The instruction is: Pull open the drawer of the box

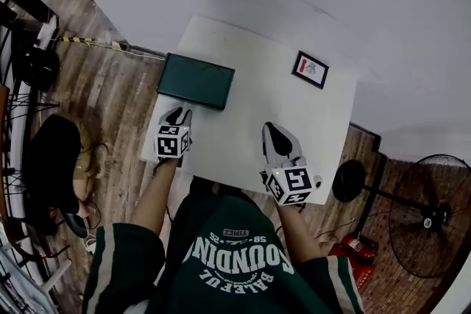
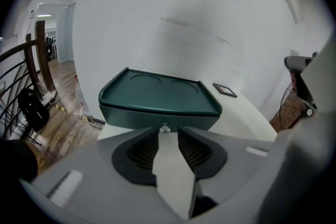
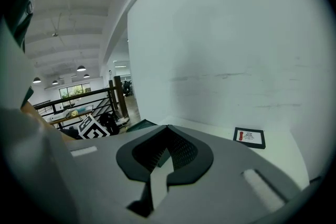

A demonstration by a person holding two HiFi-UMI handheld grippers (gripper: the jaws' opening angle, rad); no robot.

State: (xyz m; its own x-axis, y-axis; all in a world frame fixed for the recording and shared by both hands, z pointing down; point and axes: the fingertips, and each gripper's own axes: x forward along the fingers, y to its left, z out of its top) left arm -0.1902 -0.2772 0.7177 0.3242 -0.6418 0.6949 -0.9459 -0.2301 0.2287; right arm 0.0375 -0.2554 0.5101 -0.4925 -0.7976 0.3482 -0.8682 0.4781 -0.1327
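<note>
A dark green box [image 1: 195,81] lies on the white table [image 1: 243,129] at its far left; its lid has two round recesses. A small metal knob [image 2: 165,128] sticks out of its front face, the drawer front, which sits flush. My left gripper [image 1: 175,117] is just in front of the box. In the left gripper view it [image 2: 168,130] is open, with the knob at the gap between its tips, not clamped. My right gripper [image 1: 274,131] rests over the table's near right part with its fingertips together and nothing in them; the right gripper view shows it [image 3: 167,128] shut, the box's corner [image 3: 137,125] to its left.
A small black-framed card [image 1: 310,70] lies at the table's far right. A white wall rises behind the table. A standing fan [image 1: 434,213] is on the wooden floor to the right, a black chair [image 1: 48,158] and a railing to the left.
</note>
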